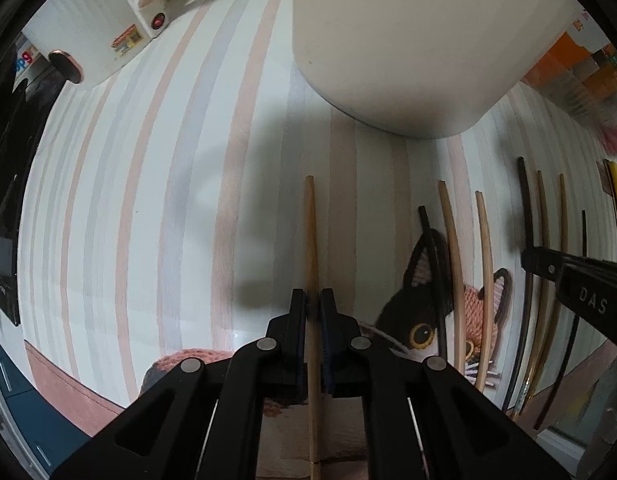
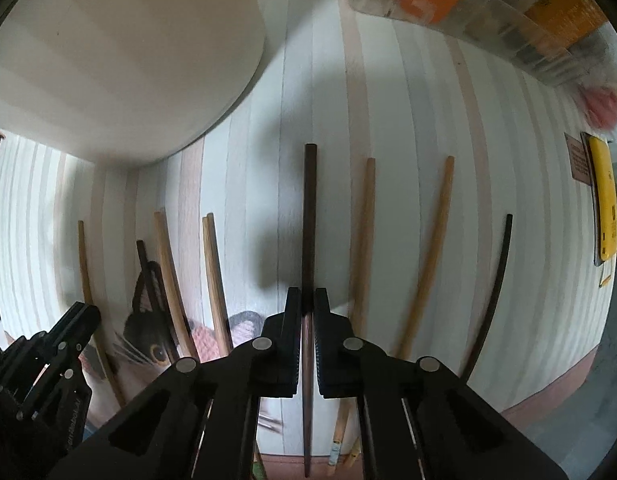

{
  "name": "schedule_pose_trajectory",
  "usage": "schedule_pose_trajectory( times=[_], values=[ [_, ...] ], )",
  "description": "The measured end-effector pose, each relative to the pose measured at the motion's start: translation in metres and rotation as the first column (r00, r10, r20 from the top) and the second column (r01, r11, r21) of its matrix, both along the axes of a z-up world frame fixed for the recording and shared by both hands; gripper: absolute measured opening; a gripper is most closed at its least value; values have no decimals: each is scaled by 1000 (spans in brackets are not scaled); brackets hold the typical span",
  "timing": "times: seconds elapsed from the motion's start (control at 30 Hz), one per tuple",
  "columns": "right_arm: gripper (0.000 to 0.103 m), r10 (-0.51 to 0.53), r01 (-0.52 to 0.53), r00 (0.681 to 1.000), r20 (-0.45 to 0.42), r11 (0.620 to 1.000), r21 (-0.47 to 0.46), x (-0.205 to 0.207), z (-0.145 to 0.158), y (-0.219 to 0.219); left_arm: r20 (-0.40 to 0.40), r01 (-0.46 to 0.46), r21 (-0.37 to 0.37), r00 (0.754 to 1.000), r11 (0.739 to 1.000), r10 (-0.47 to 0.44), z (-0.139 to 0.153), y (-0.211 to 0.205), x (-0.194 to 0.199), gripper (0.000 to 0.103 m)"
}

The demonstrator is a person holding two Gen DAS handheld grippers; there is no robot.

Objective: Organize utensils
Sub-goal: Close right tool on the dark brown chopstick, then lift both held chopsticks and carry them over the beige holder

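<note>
Your left gripper is clamped on a pale round wooden chopstick; your right gripper pinches a dark brown wooden chopstick. Both sticks' lower ends run out of frame behind the fingers. Each points ahead toward the white round container, its top cut off.

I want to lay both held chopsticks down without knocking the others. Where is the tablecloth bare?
Bare striped tablecloth lies left of the light chopstick in the left gripper, between the kettle and the white container. A narrower strip lies below the container. It is crowded around the right gripper and its dark chopstick, among loose chopsticks.
</note>
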State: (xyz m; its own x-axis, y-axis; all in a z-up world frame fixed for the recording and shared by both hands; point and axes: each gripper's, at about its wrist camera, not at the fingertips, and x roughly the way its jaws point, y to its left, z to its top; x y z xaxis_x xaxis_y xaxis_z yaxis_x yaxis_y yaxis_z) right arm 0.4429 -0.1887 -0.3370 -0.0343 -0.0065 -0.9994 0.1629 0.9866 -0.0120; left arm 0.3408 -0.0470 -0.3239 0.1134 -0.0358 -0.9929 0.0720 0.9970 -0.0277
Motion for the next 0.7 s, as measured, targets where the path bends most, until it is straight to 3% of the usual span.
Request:
schedule_pose_trajectory(
  times=[0.13, 0.37, 0.7],
  values=[
    [6, -29, 28, 999, 41, 999, 37, -11, 10, -9, 39, -19, -18, 999, 1000, 20, 16, 20, 7, 4],
    [6, -26, 15, 985, 173, 998, 63, -28, 57, -22, 149, 5, -48, 989, 999, 2, 64, 8, 1, 4],
    [6, -16, 12, 929, 371, 1000, 14, -86, 118, -4, 336, 16, -9, 942, 1000, -12, 110, 7, -32, 4]
  ],
)
